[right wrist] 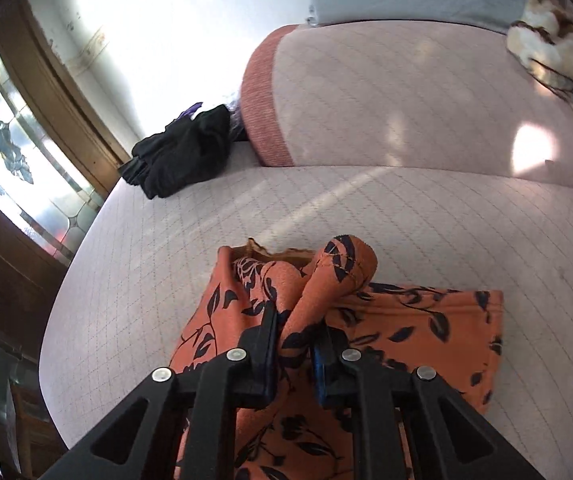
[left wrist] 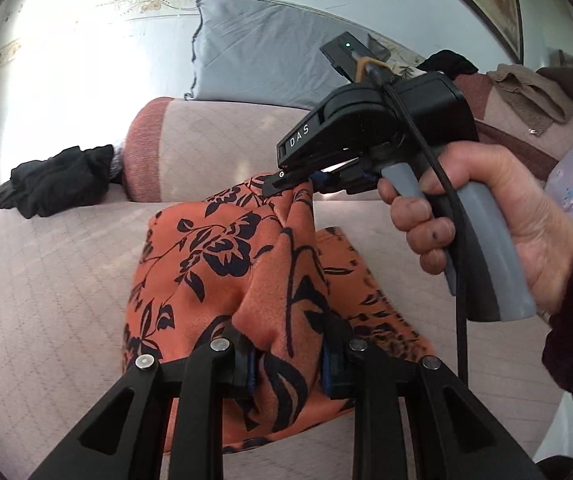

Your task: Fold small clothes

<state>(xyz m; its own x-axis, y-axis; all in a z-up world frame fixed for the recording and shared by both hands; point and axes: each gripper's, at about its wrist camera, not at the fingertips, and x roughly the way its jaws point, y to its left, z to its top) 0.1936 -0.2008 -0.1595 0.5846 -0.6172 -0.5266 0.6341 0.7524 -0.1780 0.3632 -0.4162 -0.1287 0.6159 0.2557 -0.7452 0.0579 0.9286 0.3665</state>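
Gripping one orange floral garment [left wrist: 222, 264], two grippers, left gripper [left wrist: 286, 364] and right gripper [right wrist: 295, 354], seemingly clamped.

My left gripper [left wrist: 286, 364] is matt black plastic, with small bright metal pins at its joints and a strip of blue padding inside each finger. My right gripper [right wrist: 294, 356] has the same finish; its handle, seen from the left wrist, looks like smooth grey plastic. The orange floral garment [left wrist: 222, 264] is soft matt cloth, faintly napped, its black print flat. The sofa seat [right wrist: 406, 216] is pale quilted fabric with stitched lines, and its cushion [right wrist: 406, 92] has a coarser ribbed rust-red edge. The black clothing [right wrist: 182, 156] is dull cloth, perhaps knitted.
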